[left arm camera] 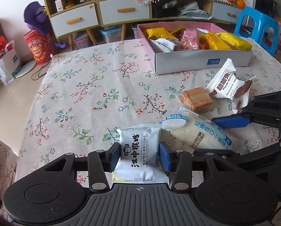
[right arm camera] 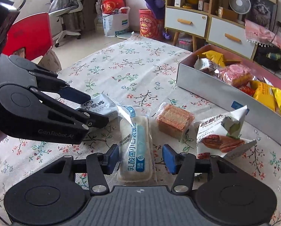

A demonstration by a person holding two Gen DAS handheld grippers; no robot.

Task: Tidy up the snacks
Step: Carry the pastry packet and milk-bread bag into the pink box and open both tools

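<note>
— Snacks are seen where?

— On the floral tabletop (left arm camera: 80, 86): a white biscuit packet (left arm camera: 138, 150) is clamped by the left hand-held gripper (left arm camera: 139, 156), beside a long bread packet (right arm camera: 135, 145).

— And the right hand-held gripper (right arm camera: 140, 158)?

— Its jaws are held apart around the bread packet, pads not pressed on it. A wafer pack (right arm camera: 173, 120) and pecan packet (right arm camera: 219, 133) lie near the filled box (right arm camera: 206, 86).

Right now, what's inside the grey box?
The grey box holds yellow packets, a pink-wrapped snack and a white packet. Anything underneath them is hidden.
</note>
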